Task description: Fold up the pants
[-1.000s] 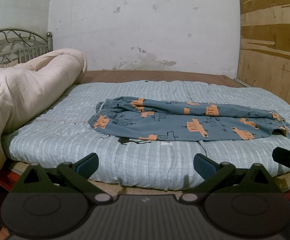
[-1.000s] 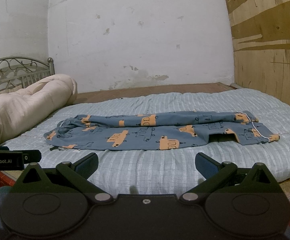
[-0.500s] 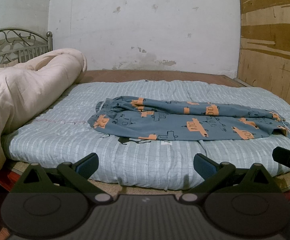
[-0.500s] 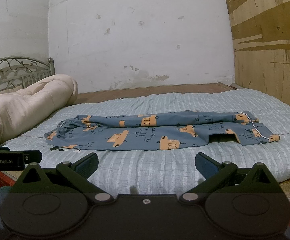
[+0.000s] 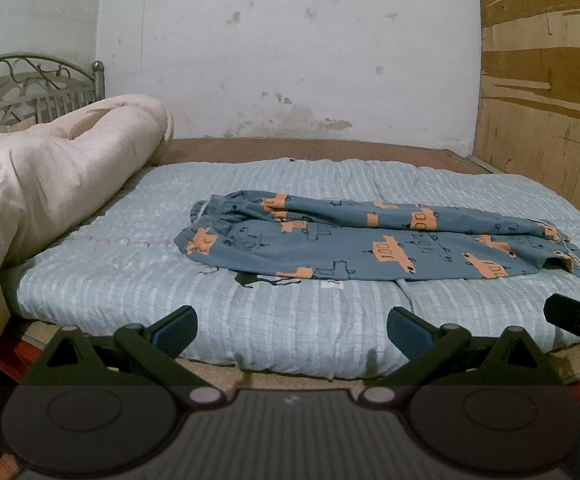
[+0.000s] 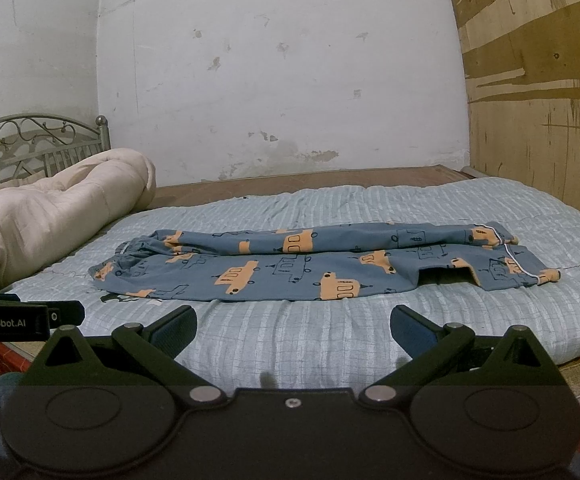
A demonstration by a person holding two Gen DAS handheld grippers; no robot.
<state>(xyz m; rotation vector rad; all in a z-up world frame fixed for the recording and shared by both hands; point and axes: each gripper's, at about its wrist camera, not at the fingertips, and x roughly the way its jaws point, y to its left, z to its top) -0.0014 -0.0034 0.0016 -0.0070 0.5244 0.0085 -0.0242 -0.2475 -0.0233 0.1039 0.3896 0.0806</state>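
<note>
Evidently nothing has moved: both the left gripper (image 5: 292,326) and right gripper (image 6: 293,326) stay spread short of the blue car-print cotton pants (image 6: 310,268), folding unstarted.

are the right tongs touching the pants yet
Apart. The right wrist view shows bare quilt between the open right tongs and the pants.

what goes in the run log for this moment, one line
pants: flat on quilt | left gripper: open, short of bed | right gripper: open, empty
</note>
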